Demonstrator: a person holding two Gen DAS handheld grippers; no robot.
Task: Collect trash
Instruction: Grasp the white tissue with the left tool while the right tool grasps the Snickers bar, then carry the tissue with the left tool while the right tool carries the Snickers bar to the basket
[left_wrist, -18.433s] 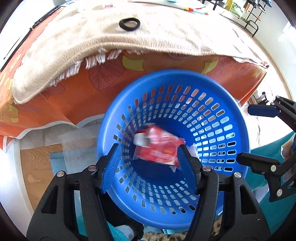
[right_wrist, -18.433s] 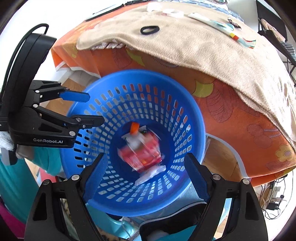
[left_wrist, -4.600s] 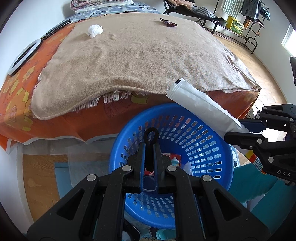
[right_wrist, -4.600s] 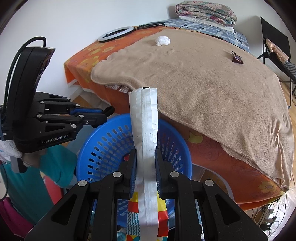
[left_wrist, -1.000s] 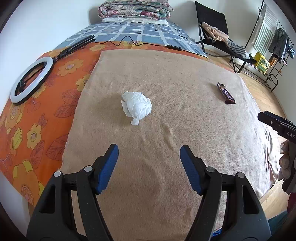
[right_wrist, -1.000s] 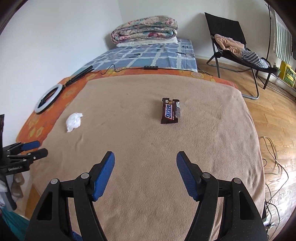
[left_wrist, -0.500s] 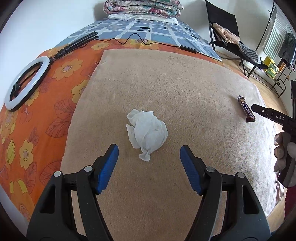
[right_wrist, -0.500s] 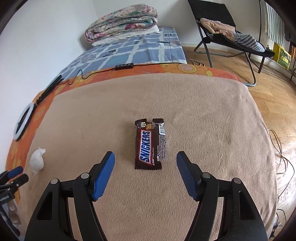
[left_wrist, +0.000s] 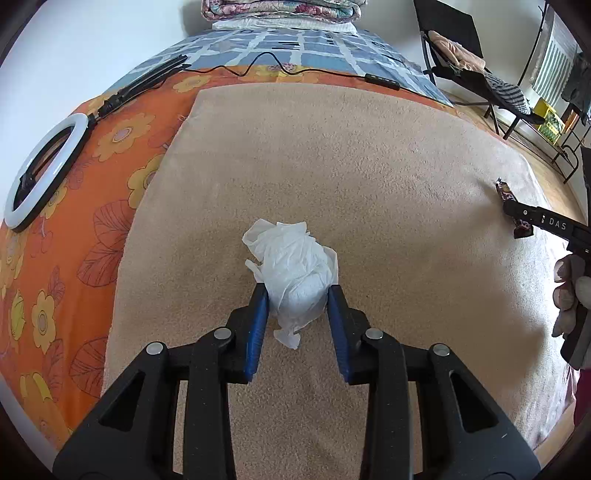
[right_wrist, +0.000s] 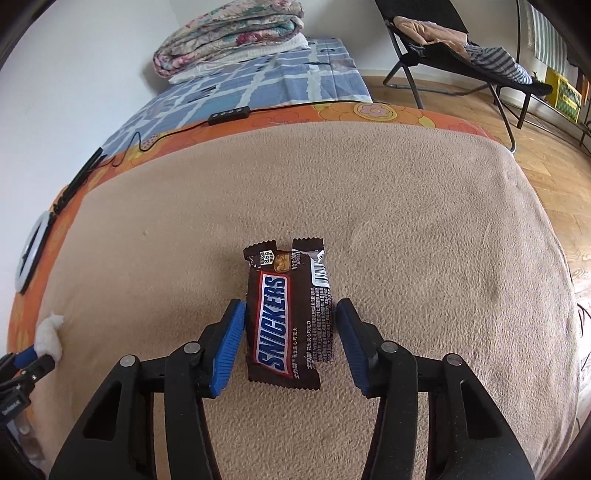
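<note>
Lying on the tan blanket (left_wrist: 369, 177), I see a crumpled white tissue (left_wrist: 293, 271) near its left edge and a flat brown Snickers wrapper (right_wrist: 288, 317) toward its right edge. My left gripper (left_wrist: 297, 295) is closing and its blue pads squeeze the tissue. My right gripper (right_wrist: 290, 325) is closing around the wrapper, its pads just beside it, with small gaps.
</note>
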